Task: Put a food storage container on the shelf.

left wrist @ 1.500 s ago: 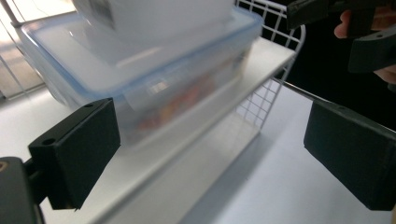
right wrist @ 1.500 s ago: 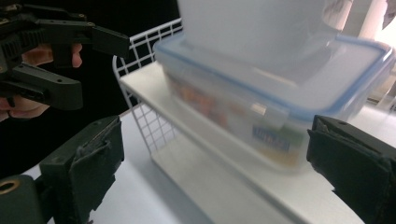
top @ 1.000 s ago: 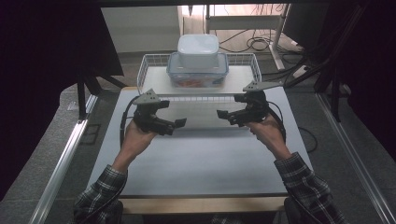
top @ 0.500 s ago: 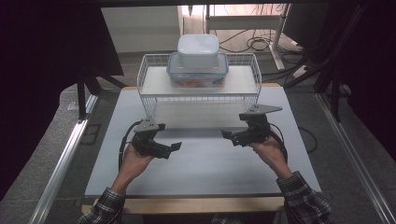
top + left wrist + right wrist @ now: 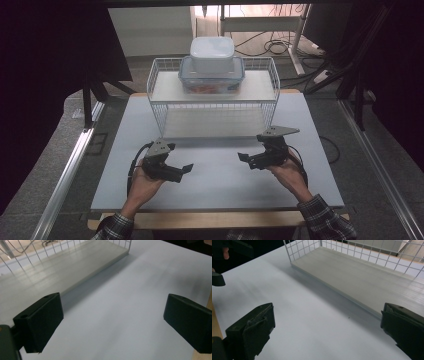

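Both the left gripper point(image 5: 186, 168) and right gripper point(image 5: 242, 157) are hovering wide open and empty over the table point(image 5: 220, 185), well short of the stacked containers point(image 5: 212, 65) on the wire rack point(image 5: 161, 111), risking toppling the top-heavy stack when reaching.

white wire rack point(image 5: 215, 107), empty lower shelf, upright

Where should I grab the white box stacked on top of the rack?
Judging from the high view, take the white box by its two opposite side walls, just under the lid rim, coming from the front and above. It sits loose on the clear container on the wire rack, and its rounded walls look narrow enough for one open gripper.
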`<state>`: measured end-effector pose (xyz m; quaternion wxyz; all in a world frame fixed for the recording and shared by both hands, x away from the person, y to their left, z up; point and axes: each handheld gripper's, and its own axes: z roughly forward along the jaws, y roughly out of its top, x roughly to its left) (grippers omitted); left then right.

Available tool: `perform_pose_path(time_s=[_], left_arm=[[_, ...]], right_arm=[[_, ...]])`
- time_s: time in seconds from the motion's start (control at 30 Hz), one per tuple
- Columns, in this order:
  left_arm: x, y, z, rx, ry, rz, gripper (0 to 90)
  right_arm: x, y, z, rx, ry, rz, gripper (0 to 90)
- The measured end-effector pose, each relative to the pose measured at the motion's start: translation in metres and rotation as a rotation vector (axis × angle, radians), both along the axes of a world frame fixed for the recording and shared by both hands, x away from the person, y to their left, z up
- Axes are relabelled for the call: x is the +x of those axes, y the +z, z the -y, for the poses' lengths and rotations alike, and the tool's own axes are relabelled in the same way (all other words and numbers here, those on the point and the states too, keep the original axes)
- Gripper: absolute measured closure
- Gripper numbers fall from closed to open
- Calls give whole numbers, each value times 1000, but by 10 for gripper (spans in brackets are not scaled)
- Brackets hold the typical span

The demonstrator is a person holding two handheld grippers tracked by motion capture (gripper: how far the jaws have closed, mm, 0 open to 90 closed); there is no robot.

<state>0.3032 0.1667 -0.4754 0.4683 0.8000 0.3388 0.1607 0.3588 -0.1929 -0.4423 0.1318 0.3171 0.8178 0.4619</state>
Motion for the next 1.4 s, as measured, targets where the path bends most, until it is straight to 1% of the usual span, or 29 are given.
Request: perform_pose_path(time_s=[0.1,0.37,0.57,0.67,0.77,0.9,1.0,1.1,1.13,1.4], left_arm=[[-3,-5,-2,10,7,-3,22],[-12,-17,-9,17,28,-9,18],[-19,-26,-14,25,40,-13,15],[-22,-29,-17,37,47,-18,13],[-24,-33,-19,40,49,-31,12],[-27,-41,-19,69,50,-55,11],[-28,-46,-19,93,47,-77,10],[-29,-51,-19,115,48,-95,9],[-29,-52,-19,116,51,-101,9],[-27,-59,-19,151,44,-149,7]], right_arm=[[-4,-5,2,-7,-2,3,0],[-12,-21,8,-42,-7,-2,0],[-18,-29,13,-43,-11,-13,0],[-22,-33,17,-51,-14,-16,0],[-25,-37,20,-58,-16,-16,0],[-29,-42,25,-68,-21,-28,0],[-32,-48,28,-88,-25,-38,0],[-34,-52,31,-113,-31,-36,0],[-34,-53,32,-115,-31,-36,0],[-37,-65,37,-154,-40,-74,0]])
